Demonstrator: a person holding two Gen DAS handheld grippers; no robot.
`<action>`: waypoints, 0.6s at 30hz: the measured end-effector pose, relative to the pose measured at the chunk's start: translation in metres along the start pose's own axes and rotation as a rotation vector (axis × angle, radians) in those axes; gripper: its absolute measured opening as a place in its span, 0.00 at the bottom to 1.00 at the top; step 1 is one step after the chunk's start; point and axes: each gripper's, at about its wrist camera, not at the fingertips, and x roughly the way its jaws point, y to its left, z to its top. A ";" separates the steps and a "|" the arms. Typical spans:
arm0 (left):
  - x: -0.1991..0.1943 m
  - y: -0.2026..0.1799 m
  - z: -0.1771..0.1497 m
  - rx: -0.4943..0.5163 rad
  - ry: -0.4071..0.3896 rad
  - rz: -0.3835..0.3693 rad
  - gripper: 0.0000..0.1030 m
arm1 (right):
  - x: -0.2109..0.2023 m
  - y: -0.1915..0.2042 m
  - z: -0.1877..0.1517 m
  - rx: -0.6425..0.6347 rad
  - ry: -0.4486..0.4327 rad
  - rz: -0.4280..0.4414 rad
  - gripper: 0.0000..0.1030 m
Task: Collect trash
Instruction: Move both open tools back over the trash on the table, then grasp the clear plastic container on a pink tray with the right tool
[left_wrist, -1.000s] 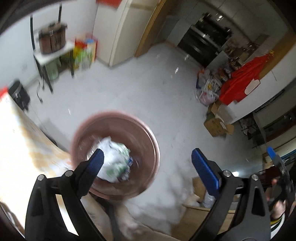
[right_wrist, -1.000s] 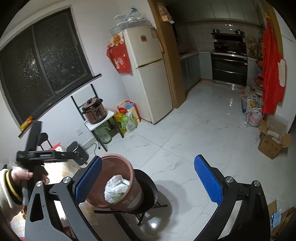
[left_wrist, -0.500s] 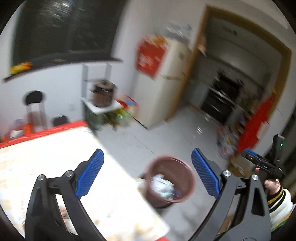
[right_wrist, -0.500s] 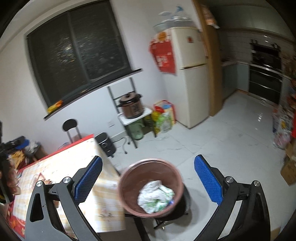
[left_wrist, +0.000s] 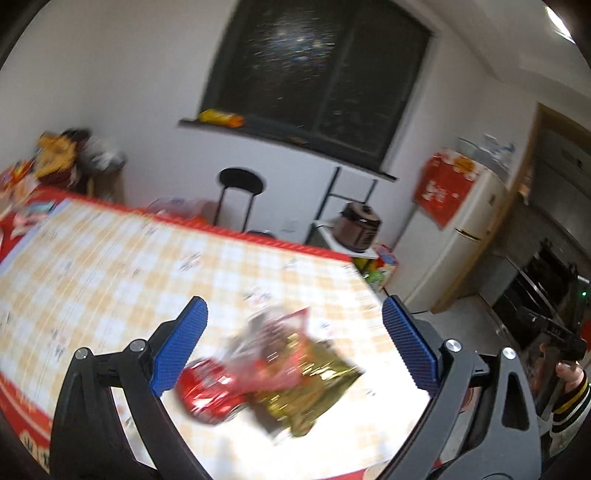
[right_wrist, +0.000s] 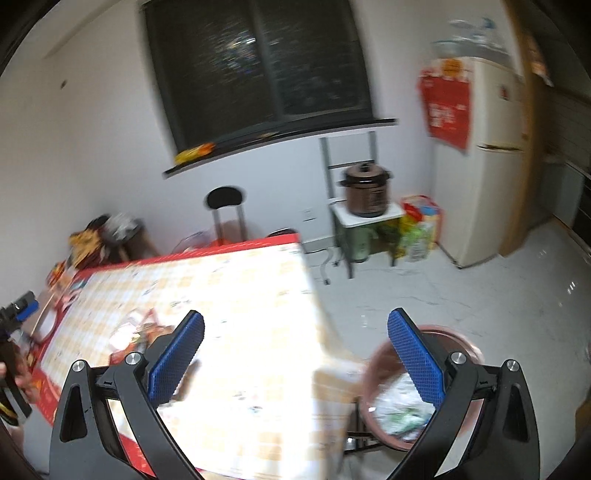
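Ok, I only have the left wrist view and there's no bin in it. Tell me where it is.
Observer: The brown bin stands just off the near right corner of the table, partly behind the right finger of the right tool.
Operator: Say what's in it.
Observer: Crumpled white and green trash lies inside.
Operator: Report the right tool.
Observer: It is open and holds nothing.
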 end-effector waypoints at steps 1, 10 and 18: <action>-0.003 0.015 -0.005 -0.019 0.006 0.011 0.91 | 0.007 0.016 0.001 -0.018 0.011 0.017 0.95; -0.005 0.084 -0.029 -0.056 0.054 0.023 0.91 | 0.052 0.130 -0.009 -0.106 0.113 0.110 0.95; 0.022 0.138 -0.049 -0.149 0.107 -0.002 0.91 | 0.091 0.200 -0.018 -0.174 0.202 0.143 0.95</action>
